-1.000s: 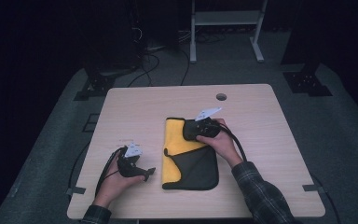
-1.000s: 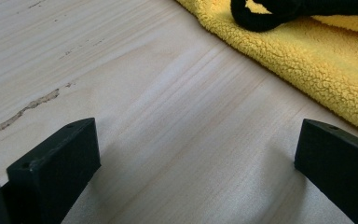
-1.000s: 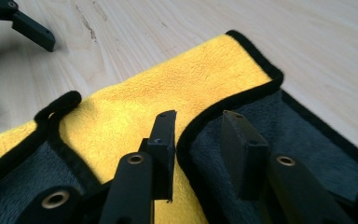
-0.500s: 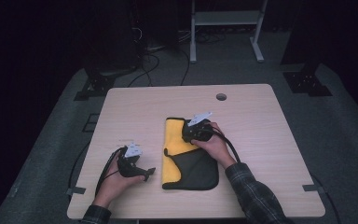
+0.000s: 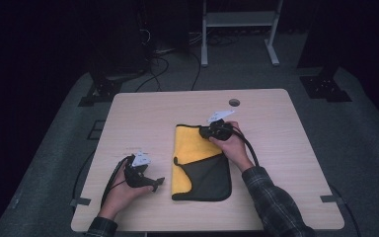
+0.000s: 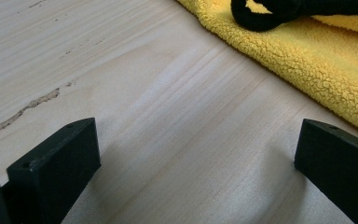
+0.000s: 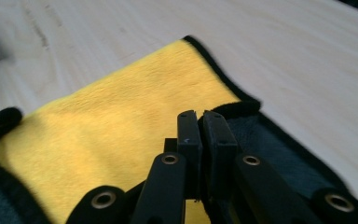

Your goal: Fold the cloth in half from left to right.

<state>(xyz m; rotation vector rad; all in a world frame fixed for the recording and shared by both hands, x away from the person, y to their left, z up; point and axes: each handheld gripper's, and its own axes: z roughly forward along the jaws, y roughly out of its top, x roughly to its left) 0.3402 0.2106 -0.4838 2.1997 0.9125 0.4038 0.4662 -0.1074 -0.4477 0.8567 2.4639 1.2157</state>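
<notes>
A folded cloth (image 5: 192, 148), yellow on one face and dark grey on the other with black trim, lies in the middle of the wooden table (image 5: 143, 113). My right gripper (image 5: 209, 132) is at the cloth's far edge. Its jaws have just been closing and now stand together in the right gripper view (image 7: 200, 115), pinching the dark layer's trimmed corner over the yellow cloth (image 7: 112, 126). My left gripper (image 5: 159, 183) rests on the table left of the cloth, jaws wide apart (image 6: 196, 158) over bare wood. The cloth's yellow edge (image 6: 307, 60) lies just beyond them.
A small round hole (image 5: 234, 102) sits in the tabletop near the far edge. Behind the table a white stand (image 5: 237, 19) and dark equipment feet (image 5: 325, 86) stand on the grey floor, with cables (image 5: 163, 59) trailing. Tape strips (image 5: 330, 198) mark the table's near corners.
My right hand shifted a little left over the cloth's far edge, then came back slightly to the right. The left hand and the cloth's near part have stayed put.
</notes>
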